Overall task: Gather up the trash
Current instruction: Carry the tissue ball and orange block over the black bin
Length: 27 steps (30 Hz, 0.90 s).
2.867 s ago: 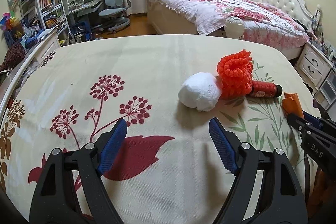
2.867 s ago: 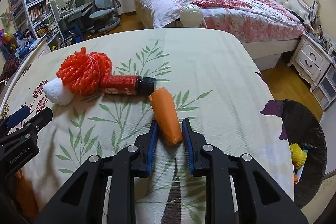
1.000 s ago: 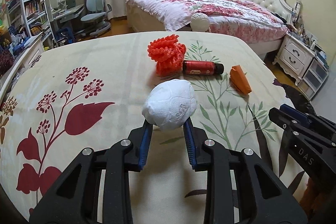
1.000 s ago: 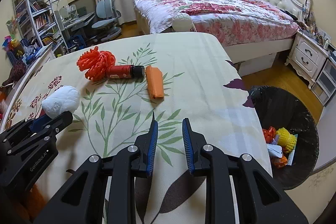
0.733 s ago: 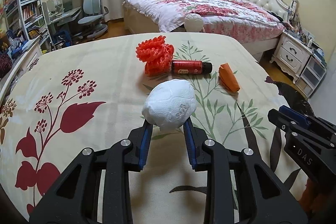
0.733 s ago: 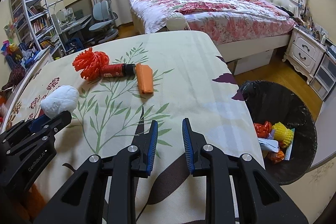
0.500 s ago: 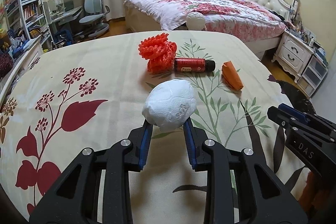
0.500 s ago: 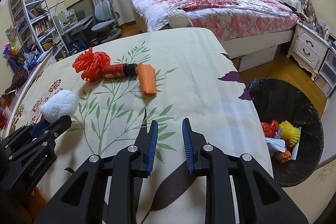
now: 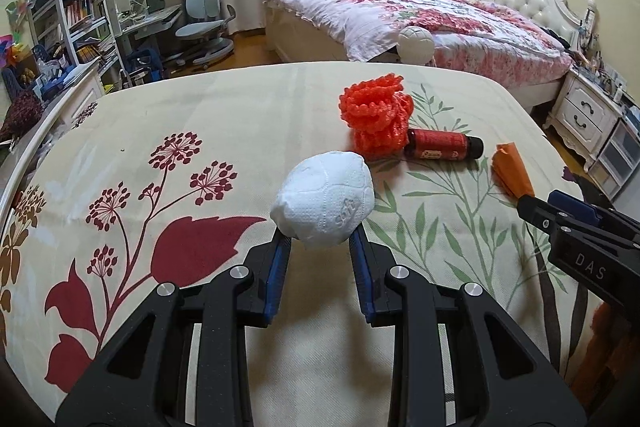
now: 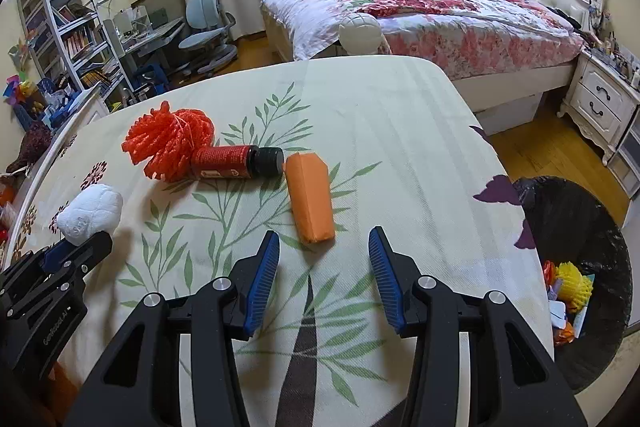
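Left tongs (image 9: 320, 247) around tissue wad (image 9: 324, 201)

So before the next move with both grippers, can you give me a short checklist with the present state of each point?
1. Left gripper shut on the white crumpled paper ball: ok.
2. Right gripper open and holding nothing; its jaws have just been opening: ok.
3. Orange folded paper packet lies flat on the flowered tablecloth, just ahead of the right gripper's fingers, not yet between them: ok.
4. Packet is free of the red bottle with black cap: cannot tell, the cap is very close.
5. Red plastic mesh bundle rests against the bottle, away from the packet: ok.
6. Black-lined trash bin beside the table has room: ok.
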Each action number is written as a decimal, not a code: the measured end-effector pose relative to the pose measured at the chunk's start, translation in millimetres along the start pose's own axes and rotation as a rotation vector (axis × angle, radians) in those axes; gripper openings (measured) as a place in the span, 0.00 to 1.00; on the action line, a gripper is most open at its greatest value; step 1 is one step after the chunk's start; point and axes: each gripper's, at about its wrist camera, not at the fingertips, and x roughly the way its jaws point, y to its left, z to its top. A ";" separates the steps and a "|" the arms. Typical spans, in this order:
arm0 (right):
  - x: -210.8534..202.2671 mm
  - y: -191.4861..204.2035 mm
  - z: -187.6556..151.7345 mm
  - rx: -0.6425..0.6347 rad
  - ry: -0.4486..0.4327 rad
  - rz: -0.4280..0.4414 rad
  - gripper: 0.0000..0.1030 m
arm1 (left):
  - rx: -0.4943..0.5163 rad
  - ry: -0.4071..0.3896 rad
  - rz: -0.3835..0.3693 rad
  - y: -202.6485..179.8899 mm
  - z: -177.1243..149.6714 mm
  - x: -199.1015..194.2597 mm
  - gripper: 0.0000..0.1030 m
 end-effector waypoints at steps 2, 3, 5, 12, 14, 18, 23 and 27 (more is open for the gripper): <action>3.9 2.7 3.8 -0.005 0.001 -0.004 0.45 | -0.005 0.007 0.006 3.6 2.2 4.4 0.28; 6.1 4.1 5.2 -0.008 0.003 -0.006 0.45 | -0.009 0.010 0.007 5.2 2.9 5.9 0.28; 9.2 6.1 7.0 -0.012 0.006 -0.006 0.44 | -0.012 0.013 0.007 6.6 3.9 7.7 0.28; 8.5 6.4 2.7 -0.017 0.020 0.002 0.22 | -0.007 0.013 -0.001 5.4 3.1 7.9 0.28; 2.9 4.5 -0.2 -0.014 0.016 0.002 0.21 | -0.006 0.011 -0.006 4.0 2.7 6.6 0.28; -10.6 0.3 -7.4 -0.012 0.005 0.001 0.21 | 0.003 0.002 -0.018 -2.7 -0.1 -0.9 0.28; -32.5 -8.9 -16.3 -0.003 -0.020 -0.007 0.21 | 0.018 -0.009 -0.042 -15.7 -5.6 -12.9 0.28; -49.5 -19.0 -24.4 0.007 -0.039 -0.021 0.21 | 0.041 -0.020 -0.065 -31.7 -8.5 -21.5 0.28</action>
